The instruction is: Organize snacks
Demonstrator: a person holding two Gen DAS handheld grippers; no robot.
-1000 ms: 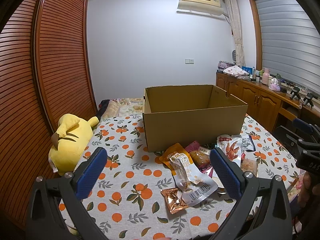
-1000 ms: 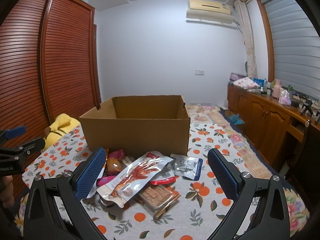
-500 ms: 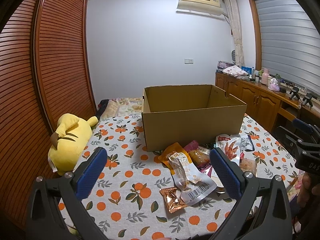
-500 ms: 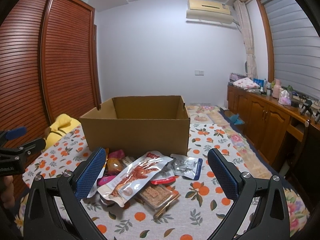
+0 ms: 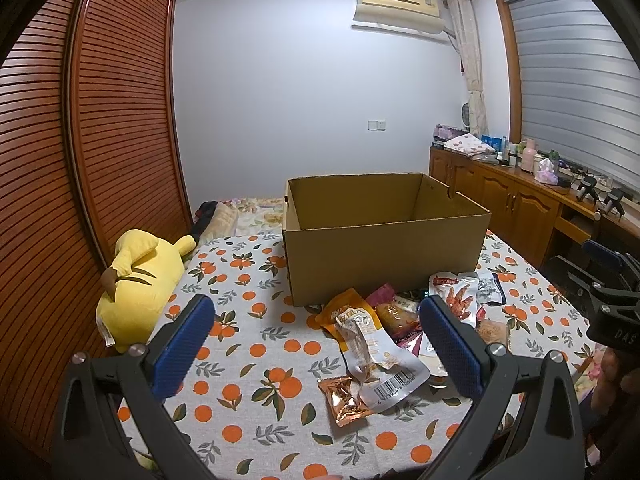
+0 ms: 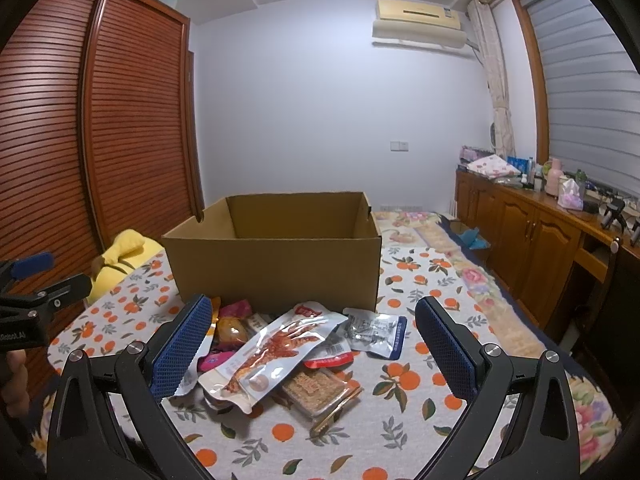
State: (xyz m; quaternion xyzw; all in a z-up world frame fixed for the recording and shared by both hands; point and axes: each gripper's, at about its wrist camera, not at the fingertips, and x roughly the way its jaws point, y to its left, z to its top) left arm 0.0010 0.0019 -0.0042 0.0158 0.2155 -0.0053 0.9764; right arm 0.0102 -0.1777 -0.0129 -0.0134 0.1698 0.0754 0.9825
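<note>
An open brown cardboard box (image 5: 384, 256) (image 6: 276, 272) stands on a table with an orange-print cloth (image 5: 256, 360). A pile of snack packets lies in front of it: a white barcode packet (image 5: 380, 364), a copper foil packet (image 5: 344, 398), an orange packet (image 5: 346, 306), a clear chicken-feet packet (image 6: 276, 350), a grey-blue packet (image 6: 374, 332) and a brown bar packet (image 6: 316, 390). My left gripper (image 5: 318, 340) is open and empty, above the table before the pile. My right gripper (image 6: 312, 344) is open and empty, also short of the pile.
A yellow plush toy (image 5: 138, 288) lies at the table's left edge. A slatted wooden wardrobe (image 5: 80, 160) stands on the left. A wooden sideboard (image 6: 532, 240) with bottles runs along the right wall. A bed with a floral cover (image 6: 416, 224) lies behind the table.
Both grippers have hardly moved; the left view has shifted very slightly. The packets and the box lie as before.
</note>
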